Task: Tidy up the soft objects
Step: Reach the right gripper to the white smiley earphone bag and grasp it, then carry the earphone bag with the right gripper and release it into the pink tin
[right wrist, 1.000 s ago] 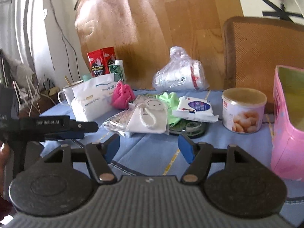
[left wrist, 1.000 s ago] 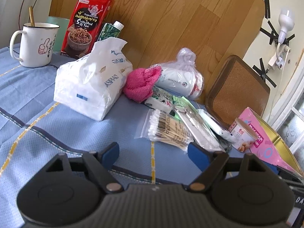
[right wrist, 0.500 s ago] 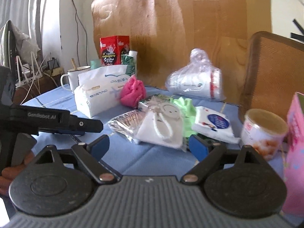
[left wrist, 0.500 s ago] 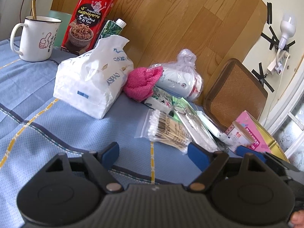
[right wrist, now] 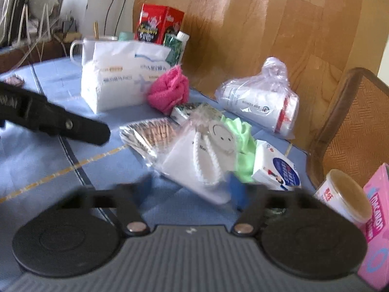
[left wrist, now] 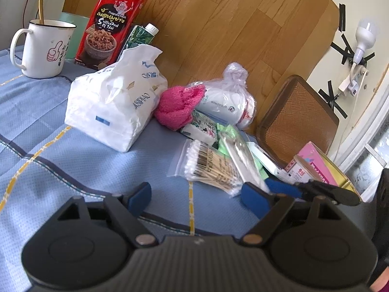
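A blue tablecloth (left wrist: 36, 112) with yellow and dark stripes covers the table. At its far end stands a white enamel mug (left wrist: 45, 48) printed with a thumbs-up, a gold utensil handle rising from it. Just beside it stand a red snack tin (left wrist: 109, 26) and a green carton with a white cap (left wrist: 141, 36), both before a wood-grain board (left wrist: 231, 24) leaning at the wall. A woven-back chair (left wrist: 296, 124) stands at the table's far edge. Near it sit a small round can (right wrist: 345, 197) and a pink box (right wrist: 375, 223), touching. A white bulb fitting (left wrist: 362, 39) is taped to the wall.
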{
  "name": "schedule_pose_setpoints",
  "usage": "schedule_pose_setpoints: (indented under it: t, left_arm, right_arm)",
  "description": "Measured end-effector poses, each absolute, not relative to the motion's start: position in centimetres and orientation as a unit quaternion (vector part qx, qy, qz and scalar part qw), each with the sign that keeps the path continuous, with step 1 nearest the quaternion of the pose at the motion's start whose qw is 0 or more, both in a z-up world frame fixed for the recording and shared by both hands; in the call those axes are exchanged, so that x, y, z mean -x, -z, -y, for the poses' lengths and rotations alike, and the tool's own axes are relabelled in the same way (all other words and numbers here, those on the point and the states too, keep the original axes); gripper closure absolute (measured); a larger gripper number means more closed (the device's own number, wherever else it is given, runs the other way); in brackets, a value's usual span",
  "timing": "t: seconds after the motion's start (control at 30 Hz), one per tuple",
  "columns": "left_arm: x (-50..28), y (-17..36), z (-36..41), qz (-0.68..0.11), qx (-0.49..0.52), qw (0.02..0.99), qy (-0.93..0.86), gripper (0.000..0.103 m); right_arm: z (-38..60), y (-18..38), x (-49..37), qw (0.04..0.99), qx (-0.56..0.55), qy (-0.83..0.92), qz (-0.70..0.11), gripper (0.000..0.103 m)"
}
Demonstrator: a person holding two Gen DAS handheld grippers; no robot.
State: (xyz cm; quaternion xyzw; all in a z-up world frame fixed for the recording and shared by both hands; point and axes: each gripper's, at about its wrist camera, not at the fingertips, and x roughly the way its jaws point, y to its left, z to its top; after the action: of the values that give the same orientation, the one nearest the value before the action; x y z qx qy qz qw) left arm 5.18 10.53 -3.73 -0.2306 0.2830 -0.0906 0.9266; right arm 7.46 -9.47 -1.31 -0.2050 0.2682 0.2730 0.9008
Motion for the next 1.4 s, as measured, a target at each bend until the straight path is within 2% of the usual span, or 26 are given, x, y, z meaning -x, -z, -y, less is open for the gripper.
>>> schedule_pose_setpoints:
  t: [0.13, 0.4, 0.47, 0.5, 0.53, 0.6, 0.77, 0.87, 0.9, 1.03, 1.07, 1.3, 1.4]
  left_arm:
    - [-5.2, 3.7, -10.5, -0.283, 0.229, 0.927, 0.090, 0.019]
    - [-5.3, 3.8, -10.4, -0.288, 0.224, 0.926, 0.094, 0.017]
    - [-5.4, 3.7, -10.2, -0.290, 0.221, 0.926, 0.100, 0.016]
    - [-5.5, 3.7, -10.2, -0.292, 0.220, 0.925, 0.105, 0.015]
    - [-5.5, 3.7, -10.2, -0.293, 0.219, 0.924, 0.110, 0.015]
    - [-5.5, 3.6, -10.0, -0.297, 0.216, 0.922, 0.122, 0.015]
    - [-4.4, 1.8, -8.6, -0.321, 0.207, 0.910, 0.162, 0.015]
    - [-4.0, 0.6, -6.3, -0.347, 0.180, 0.899, 0.199, 0.020]
    - [-4.0, 0.4, -5.4, -0.360, 0.167, 0.894, 0.209, 0.022]
    - [-4.9, 1.2, -1.9, -0.421, 0.113, 0.869, 0.236, 0.045]
    - [-5.2, 2.0, -1.1, -0.435, 0.106, 0.862, 0.238, 0.049]
    - [-3.8, 2.4, 0.1, -0.396, 0.106, 0.886, 0.216, 0.048]
    - [-3.2, 0.9, 0.7, -0.366, 0.105, 0.897, 0.227, 0.048]
  right_arm:
    - [10.1, 0.9, -5.6, 0.907, 0.223, -0.266, -0.239, 0.076]
    - [13.4, 0.2, 2.5, 0.898, 0.271, -0.271, -0.217, 0.077]
    - [14.2, 0.4, 4.4, 0.886, 0.272, -0.290, -0.239, 0.068]
    - [14.8, 0.4, 5.2, 0.888, 0.262, -0.289, -0.242, 0.059]
    - [15.4, 0.1, 5.7, 0.892, 0.247, -0.288, -0.244, 0.037]
    - [16.8, -0.7, 6.1, 0.894, 0.190, -0.305, -0.268, 0.021]
    - [20.0, -2.4, 4.8, 0.892, 0.033, -0.335, -0.301, 0.017]
    - [20.1, -2.1, 3.1, 0.886, -0.014, -0.335, -0.319, 0.015]
    - [19.8, -1.8, 2.7, 0.886, -0.011, -0.335, -0.321, 0.015]
    - [17.8, -0.3, 1.9, 0.878, 0.012, -0.339, -0.338, 0.015]
    - [17.3, 0.2, 1.8, 0.872, 0.016, -0.344, -0.349, 0.013]
    - [15.4, 0.6, 3.3, 0.890, 0.071, -0.319, -0.317, 0.015]
    - [15.9, 0.5, 3.6, 0.903, 0.064, -0.300, -0.302, 0.018]
